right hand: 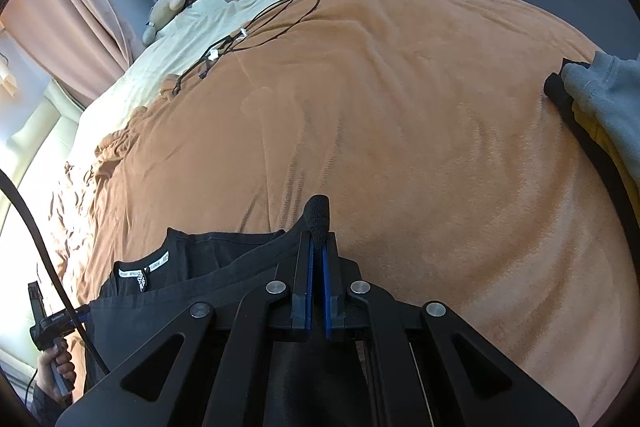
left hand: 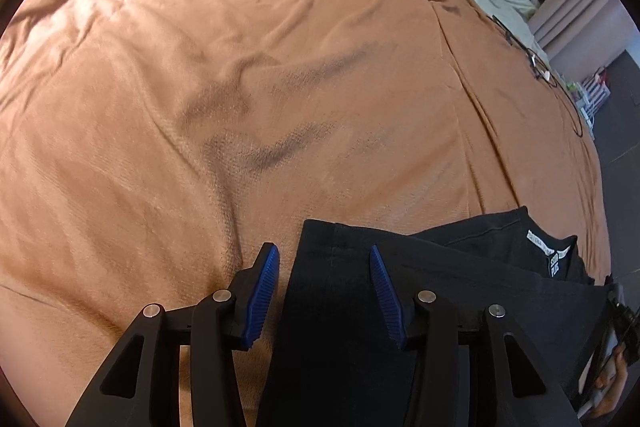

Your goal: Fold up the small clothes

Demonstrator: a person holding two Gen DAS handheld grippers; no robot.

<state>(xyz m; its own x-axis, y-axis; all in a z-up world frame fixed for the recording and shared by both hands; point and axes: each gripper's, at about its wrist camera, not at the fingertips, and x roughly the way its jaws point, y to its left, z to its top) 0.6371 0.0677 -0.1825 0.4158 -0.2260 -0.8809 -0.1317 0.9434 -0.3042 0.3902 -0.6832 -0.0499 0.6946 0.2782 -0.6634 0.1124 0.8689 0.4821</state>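
While the black garment point(left hand: 460, 291) lies at the near edge of the bed on an orange-brown blanket point(left hand: 280, 87), I have it partly folded, its neck label facing up so I can keep track of which end is the collar. My right gripper point(right hand: 318, 267) has its blue pads pressed together on a pinch of the black fabric, a tuft of which pokes out past the tips; I judge this hold is meant to carry one side over. My left gripper point(left hand: 324, 287) hovers with its jaws spread wide, straddling the garment's left edge, gripping nothing, probably ready to pin or take that edge. A black cable point(right hand: 256, 27) lies well apart up the bed, and other clothes point(right hand: 600, 107) wait at the far right edge.
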